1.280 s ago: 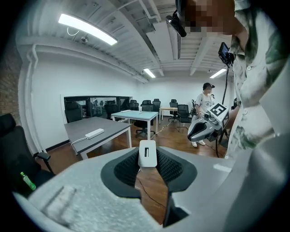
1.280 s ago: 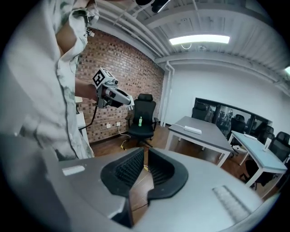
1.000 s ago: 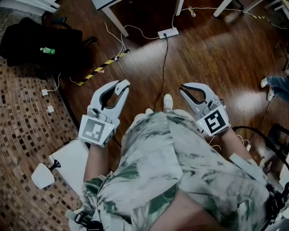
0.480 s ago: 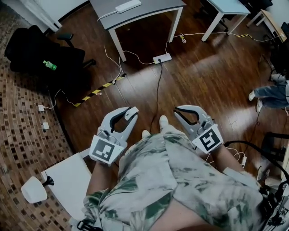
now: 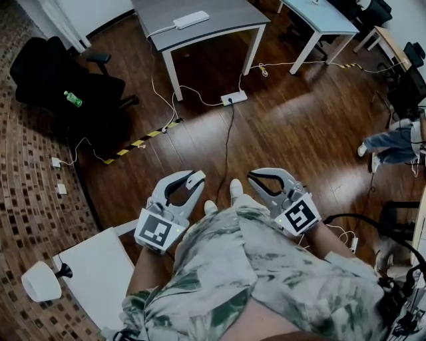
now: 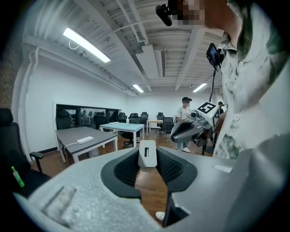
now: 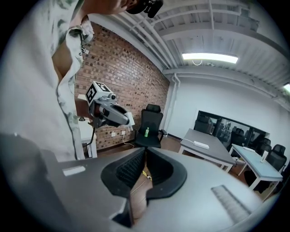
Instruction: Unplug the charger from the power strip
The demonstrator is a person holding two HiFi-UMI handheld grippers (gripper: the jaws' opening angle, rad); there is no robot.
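Observation:
A white power strip (image 5: 233,98) lies on the wood floor under a grey table (image 5: 219,13), and a black cable runs from it toward my feet. On that table lies a second white strip (image 5: 191,19), also in the left gripper view (image 6: 85,140). I cannot make out a charger in either strip. My left gripper (image 5: 195,178) is shut on a small white block with a dark slot (image 6: 147,154), held at waist height. My right gripper (image 5: 253,177) is level with it, shut tip to tip on nothing (image 7: 145,154).
A black office chair (image 5: 63,76) with a green bottle (image 5: 73,99) stands at the left beside a brick wall. Yellow-black tape (image 5: 143,141) and thin white wires cross the floor. A light-blue table (image 5: 319,16) stands at the back right. A person's legs (image 5: 389,143) are at the right edge.
The grey table and the floor strip have slid down the head view as I move toward them. Both grippers travel along with me, jaws unchanged.

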